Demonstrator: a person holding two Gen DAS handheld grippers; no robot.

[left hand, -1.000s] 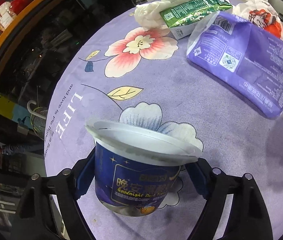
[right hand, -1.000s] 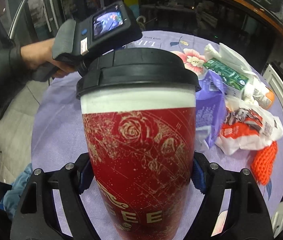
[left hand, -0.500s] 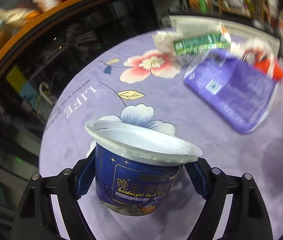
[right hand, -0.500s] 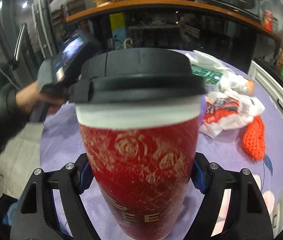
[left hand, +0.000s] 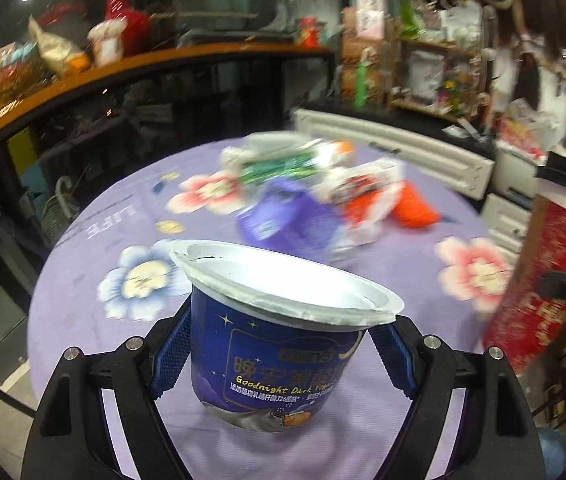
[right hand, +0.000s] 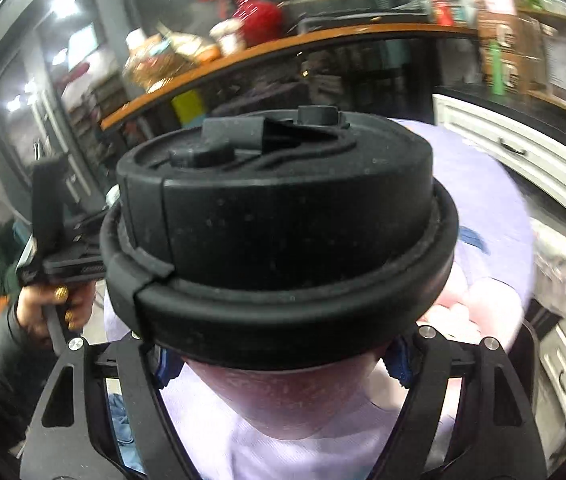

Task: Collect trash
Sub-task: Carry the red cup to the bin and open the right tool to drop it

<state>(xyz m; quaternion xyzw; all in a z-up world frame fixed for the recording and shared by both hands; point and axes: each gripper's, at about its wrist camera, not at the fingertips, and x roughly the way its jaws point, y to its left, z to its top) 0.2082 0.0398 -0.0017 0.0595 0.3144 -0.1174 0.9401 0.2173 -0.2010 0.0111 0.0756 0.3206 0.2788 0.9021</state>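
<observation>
Left gripper [left hand: 281, 356] clamped mid-wall on the yogurt cup [left hand: 279, 332], lifted over the table [left hand: 83, 280] — thin, light, crushable, so grip gently; right gripper [right hand: 283, 364] clamped on the red coffee cup [right hand: 283, 396] below its lid — stiffer, top-heavy.

blue yogurt cup [left hand: 279, 364], foil lid peeled partly open, upright; red coffee cup [right hand: 287, 396], black lid on, tilted.

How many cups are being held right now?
2. The blue yogurt cup sits between the left jaws, above the purple table. The red coffee cup with the black lid sits between the right jaws. None shows among the blurred wrappers.
</observation>
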